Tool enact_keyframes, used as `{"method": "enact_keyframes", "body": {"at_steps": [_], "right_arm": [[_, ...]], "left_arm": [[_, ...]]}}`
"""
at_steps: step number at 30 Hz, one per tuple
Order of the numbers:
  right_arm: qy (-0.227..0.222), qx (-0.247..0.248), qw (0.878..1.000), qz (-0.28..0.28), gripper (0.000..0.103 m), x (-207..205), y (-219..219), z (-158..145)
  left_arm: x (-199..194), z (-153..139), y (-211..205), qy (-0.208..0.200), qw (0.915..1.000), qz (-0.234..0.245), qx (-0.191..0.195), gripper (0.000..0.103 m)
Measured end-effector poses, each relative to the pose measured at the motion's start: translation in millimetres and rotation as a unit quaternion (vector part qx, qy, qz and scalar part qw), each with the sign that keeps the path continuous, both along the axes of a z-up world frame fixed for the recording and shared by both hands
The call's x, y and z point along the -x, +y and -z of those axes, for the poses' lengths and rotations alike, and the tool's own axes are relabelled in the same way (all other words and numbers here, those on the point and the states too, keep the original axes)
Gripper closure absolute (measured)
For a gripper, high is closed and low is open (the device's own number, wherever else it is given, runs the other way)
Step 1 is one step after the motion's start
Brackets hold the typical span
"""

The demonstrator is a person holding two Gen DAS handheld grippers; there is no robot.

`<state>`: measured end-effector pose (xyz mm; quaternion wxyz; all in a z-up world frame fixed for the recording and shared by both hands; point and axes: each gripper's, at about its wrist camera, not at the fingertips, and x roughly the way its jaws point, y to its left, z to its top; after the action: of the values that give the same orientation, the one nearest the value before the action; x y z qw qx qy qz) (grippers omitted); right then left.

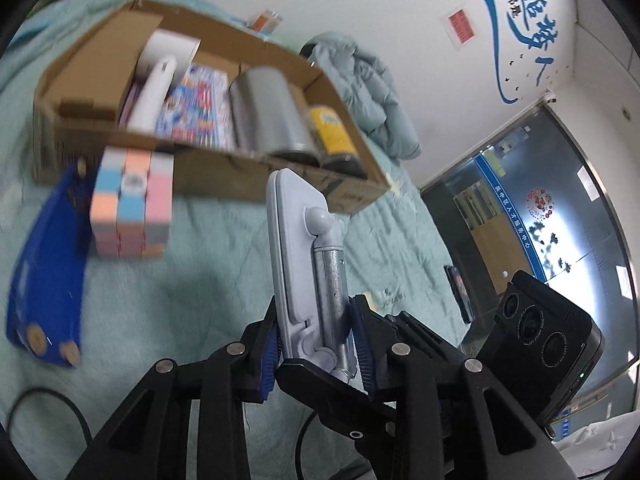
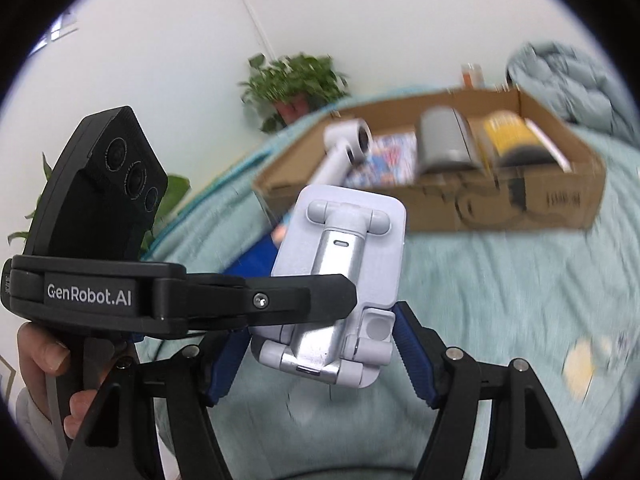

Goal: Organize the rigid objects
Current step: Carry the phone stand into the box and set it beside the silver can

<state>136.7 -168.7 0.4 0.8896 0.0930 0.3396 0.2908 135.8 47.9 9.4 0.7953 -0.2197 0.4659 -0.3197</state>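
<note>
My left gripper [image 1: 316,344] is shut on a pale lilac folding phone stand [image 1: 304,248] with a silver arm, held upright above the bed. The stand also shows in the right wrist view [image 2: 340,280], between my right gripper's blue pads. My right gripper [image 2: 320,356] is open around the stand's lower end, not clearly pressing it. The left gripper's black body [image 2: 120,292] crosses the right view from the left. A cardboard box [image 1: 208,172] on the bed holds a white device [image 1: 154,92], a colourful packet [image 1: 196,104], a grey cylinder [image 1: 264,112] and a yellow can [image 1: 332,132].
A pastel cube puzzle [image 1: 130,204] and a blue toy with wooden wheels [image 1: 44,276] lie in front of the box on the teal bedspread [image 1: 192,300]. A bunched quilt [image 1: 368,88] lies behind the box. Potted plants [image 2: 296,84] stand by the wall.
</note>
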Motion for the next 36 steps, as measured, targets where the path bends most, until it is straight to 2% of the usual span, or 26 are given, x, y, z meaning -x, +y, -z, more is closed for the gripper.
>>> {"method": "enact_keyframes", "body": {"at_steps": [6,10,13,17,21,26,29,32,33,36], "right_arm": [[-0.031,-0.011,0.999,-0.006,0.034,-29.1,8.6,-28.1],[-0.034,-0.014,0.999,-0.009,0.034,-53.1,8.8,-42.5],[-0.026,-0.010,1.000,-0.011,0.034,-77.2,11.9,-49.4],[0.002,-0.007,1.000,-0.009,0.034,-111.9,15.2,-47.1],[0.046,-0.001,0.999,-0.013,0.034,-143.0,19.0,-34.3],[0.083,0.013,0.996,-0.007,0.034,-162.7,23.7,-21.2],[0.087,0.027,0.996,0.007,0.035,-165.4,26.2,-18.1],[0.083,0.022,0.996,0.005,0.035,-165.9,25.4,-20.0],[0.082,0.024,0.996,0.004,0.035,-166.0,24.7,-20.8],[0.075,0.026,0.997,0.004,0.035,-161.8,22.4,-20.3]], "left_arm": [[-29.8,-39.1,7.3,-0.041,0.9990,-0.003,-0.013,0.073],[-61.1,-56.8,13.6,-0.052,0.9985,-0.005,-0.017,0.074],[-88.4,-62.2,18.7,-0.044,0.9989,-0.008,-0.013,0.074],[-126.0,-53.9,21.4,-0.016,0.9997,-0.015,-0.005,0.074],[-158.4,-31.9,25.2,0.019,0.9996,-0.020,0.007,0.075],[-187.6,-5.3,27.9,0.053,0.9980,-0.024,0.022,0.076],[-199.1,4.8,29.0,0.063,0.9973,-0.028,0.025,0.079],[-209.7,14.0,29.6,0.074,0.9966,-0.036,0.009,0.076],[-211.6,15.4,30.5,0.077,0.9960,-0.045,-0.008,0.072],[-212.4,16.1,33.1,0.069,0.9943,-0.067,-0.046,0.073]]}}
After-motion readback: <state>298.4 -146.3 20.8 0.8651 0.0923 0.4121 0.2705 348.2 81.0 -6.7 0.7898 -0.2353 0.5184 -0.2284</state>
